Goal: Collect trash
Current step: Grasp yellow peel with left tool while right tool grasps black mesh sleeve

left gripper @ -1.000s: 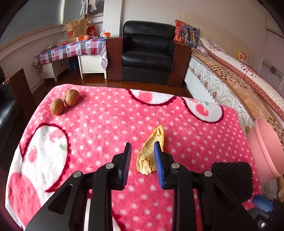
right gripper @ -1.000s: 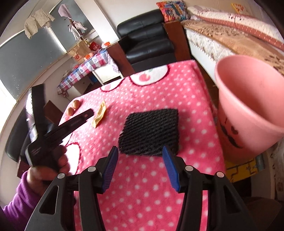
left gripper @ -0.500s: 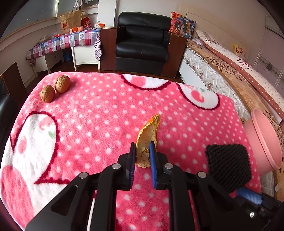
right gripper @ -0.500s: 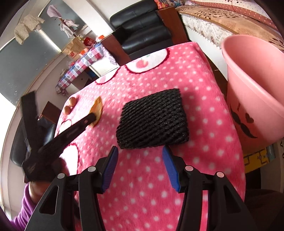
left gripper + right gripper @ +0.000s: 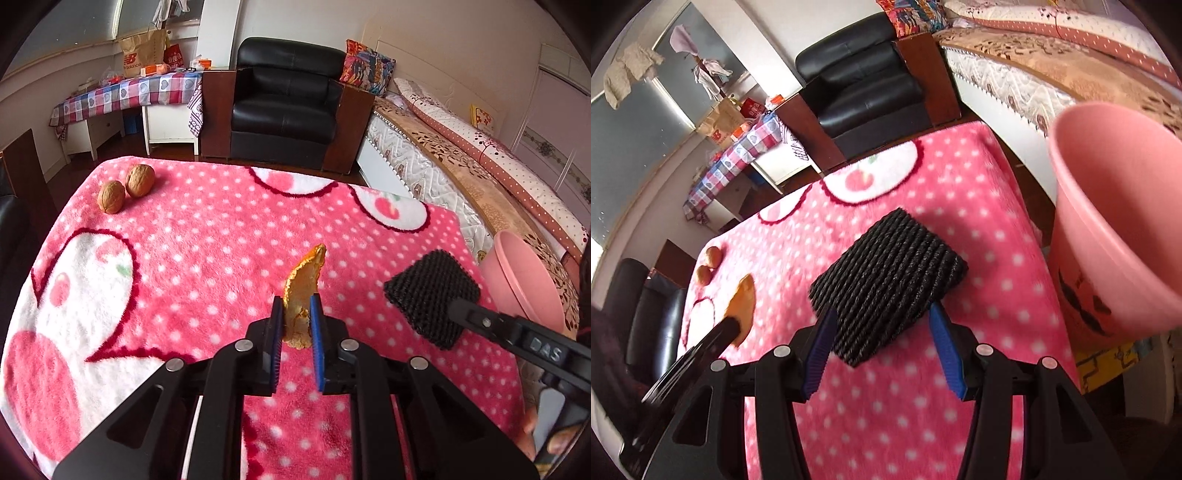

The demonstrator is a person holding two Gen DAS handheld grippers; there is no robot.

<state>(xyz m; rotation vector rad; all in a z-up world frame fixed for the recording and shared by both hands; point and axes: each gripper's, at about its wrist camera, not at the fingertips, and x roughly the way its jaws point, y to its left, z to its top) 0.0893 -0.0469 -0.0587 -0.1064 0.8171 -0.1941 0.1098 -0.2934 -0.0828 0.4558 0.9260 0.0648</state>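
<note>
Left gripper (image 5: pixel 296 310) has just closed on the peel (image 5: pixel 303 284), now pinched and tilted up off the blanket (image 5: pixel 207 251), left of the net (image 5: pixel 430 295): ready for the bin (image 5: pixel 524 280), right of the net. Right gripper (image 5: pixel 882 332) has slid forward, jaws spread, astride the net's near corner, not pressing. Bin bottom cut off; right view blurred
</note>
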